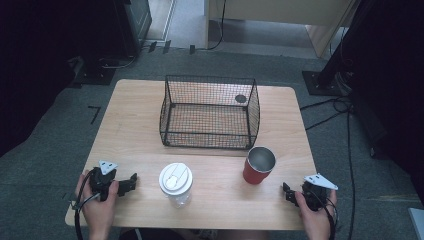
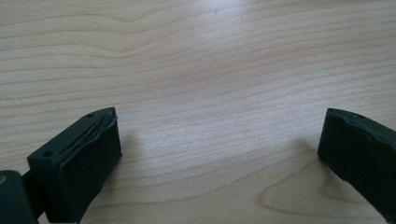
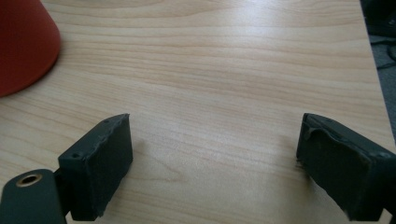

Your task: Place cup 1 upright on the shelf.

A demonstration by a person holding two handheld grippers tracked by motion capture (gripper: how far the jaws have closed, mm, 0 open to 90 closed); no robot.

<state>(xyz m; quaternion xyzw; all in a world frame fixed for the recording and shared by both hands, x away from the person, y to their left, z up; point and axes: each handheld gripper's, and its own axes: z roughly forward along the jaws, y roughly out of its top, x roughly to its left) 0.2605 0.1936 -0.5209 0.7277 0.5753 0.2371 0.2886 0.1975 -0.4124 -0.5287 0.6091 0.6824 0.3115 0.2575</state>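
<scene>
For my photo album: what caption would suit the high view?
Two hand-held grippers, left and right, rest open before a lidded bottle, red cup and wire basket.

The surface is seen from above and from the person's side in the high view, looking forward and down, fairly far off. Each gripper view is taken low and close over the wood, along its own jaws. The red cup is shared by the right gripper view and the high view.
</scene>
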